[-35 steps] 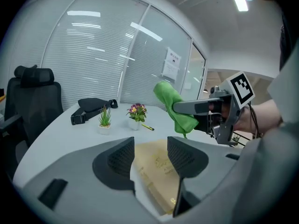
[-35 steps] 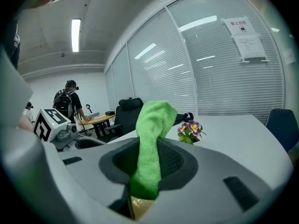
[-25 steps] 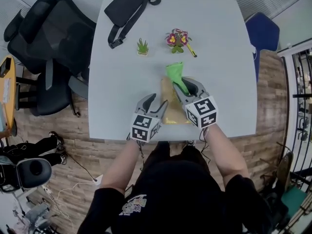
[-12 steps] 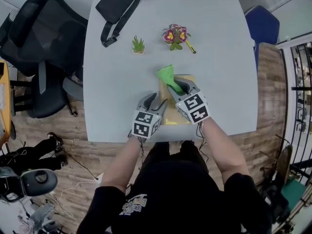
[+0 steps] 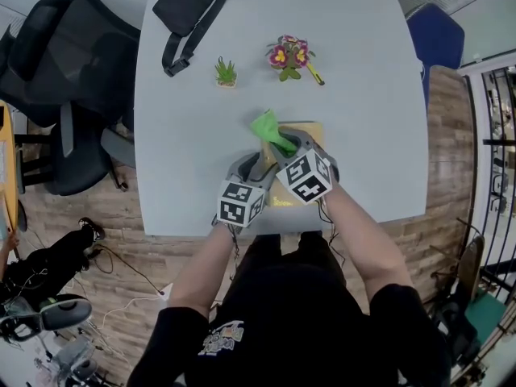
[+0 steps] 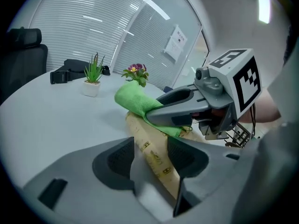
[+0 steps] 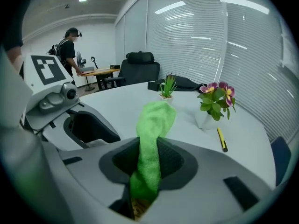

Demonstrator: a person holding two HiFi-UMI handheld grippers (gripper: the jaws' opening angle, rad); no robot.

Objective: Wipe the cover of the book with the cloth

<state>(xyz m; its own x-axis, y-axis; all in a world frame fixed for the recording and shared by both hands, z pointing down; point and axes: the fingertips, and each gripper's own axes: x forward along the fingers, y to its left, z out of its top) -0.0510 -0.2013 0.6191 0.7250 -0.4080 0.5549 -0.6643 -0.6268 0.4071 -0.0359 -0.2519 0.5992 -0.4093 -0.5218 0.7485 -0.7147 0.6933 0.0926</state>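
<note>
Green cloth is clamped between the closed jaws of the right gripper, its free end poking past the tips over the far left corner of the tan book. The left gripper has its jaws spread at the book's left edge and grips nothing. The book lies flat on the grey table, near the front edge.

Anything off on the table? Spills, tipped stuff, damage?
Nothing stands out. The plant and flowers stand upright, the pen lies beside the flowers, the bag sits at the far edge, no spill. The cloth is bunched in the right gripper by the book.
</note>
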